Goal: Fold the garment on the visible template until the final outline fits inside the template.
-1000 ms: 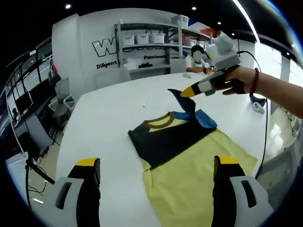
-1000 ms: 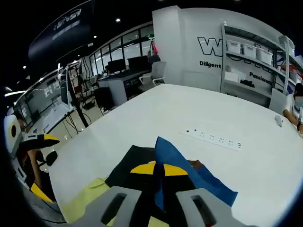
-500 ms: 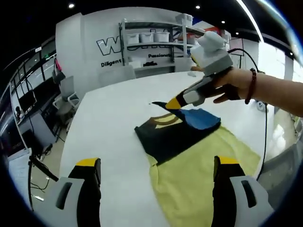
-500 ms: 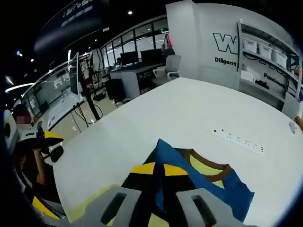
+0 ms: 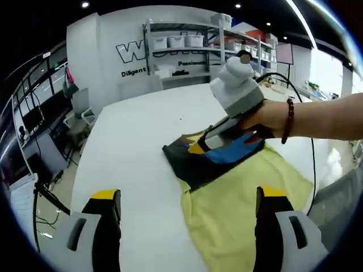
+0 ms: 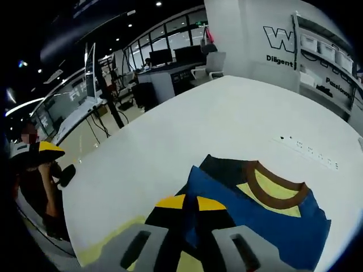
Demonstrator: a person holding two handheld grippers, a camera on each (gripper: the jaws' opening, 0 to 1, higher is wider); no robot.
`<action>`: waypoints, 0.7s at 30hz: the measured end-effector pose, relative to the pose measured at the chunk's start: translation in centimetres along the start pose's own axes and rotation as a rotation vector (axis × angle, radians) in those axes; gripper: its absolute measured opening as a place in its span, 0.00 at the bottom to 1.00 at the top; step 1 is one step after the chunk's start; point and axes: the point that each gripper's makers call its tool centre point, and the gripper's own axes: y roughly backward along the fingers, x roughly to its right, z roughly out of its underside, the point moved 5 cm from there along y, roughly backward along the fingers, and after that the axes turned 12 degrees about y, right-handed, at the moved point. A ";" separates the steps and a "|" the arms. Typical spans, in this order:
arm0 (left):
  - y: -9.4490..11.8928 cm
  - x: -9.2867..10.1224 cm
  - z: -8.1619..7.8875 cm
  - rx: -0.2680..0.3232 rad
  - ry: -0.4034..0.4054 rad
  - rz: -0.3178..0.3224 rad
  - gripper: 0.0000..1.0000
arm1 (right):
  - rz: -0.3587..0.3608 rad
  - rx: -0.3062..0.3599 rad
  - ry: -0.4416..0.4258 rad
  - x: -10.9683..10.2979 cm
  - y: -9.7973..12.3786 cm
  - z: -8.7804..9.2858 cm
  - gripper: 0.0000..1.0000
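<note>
While right gripper (image 6: pixel 190 202) fingers pinch garment (image 5: pixel 218 156) sleeve, left gripper (image 5: pixel 187 195) fingers spread.

Grey-bodied left gripper (image 5: pixel 187 211) with black jaws, yellow-capped tips. Same grey, black and yellow right gripper (image 5: pixel 198 147), black cable trailing behind. Dark red beaded bracelet (image 5: pixel 287 120) just behind that gripper.

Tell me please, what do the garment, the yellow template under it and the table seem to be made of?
The garment looks like soft knit fabric, matte: it folds and drapes, with a ribbed-looking brown collar. The yellow template seems a thin flexible sheet, perhaps cloth or paper; it lies flat with slight ripples. The table looks like a hard, smooth white board, probably laminate, with a faint sheen.
</note>
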 end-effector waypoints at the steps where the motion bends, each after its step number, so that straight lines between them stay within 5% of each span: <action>1: 0.0 0.0 0.1 -0.002 -0.001 0.000 0.99 | -0.006 -0.001 0.001 -0.1 -0.1 0.1 0.06; 8: -0.1 -0.6 0.5 -0.015 -0.003 -0.014 0.99 | -0.071 0.071 -0.008 -1.1 0.2 -0.4 0.20; 21: -0.6 -0.5 -0.4 0.004 0.014 -0.023 0.99 | 0.036 0.132 0.021 2.3 4.7 0.6 0.32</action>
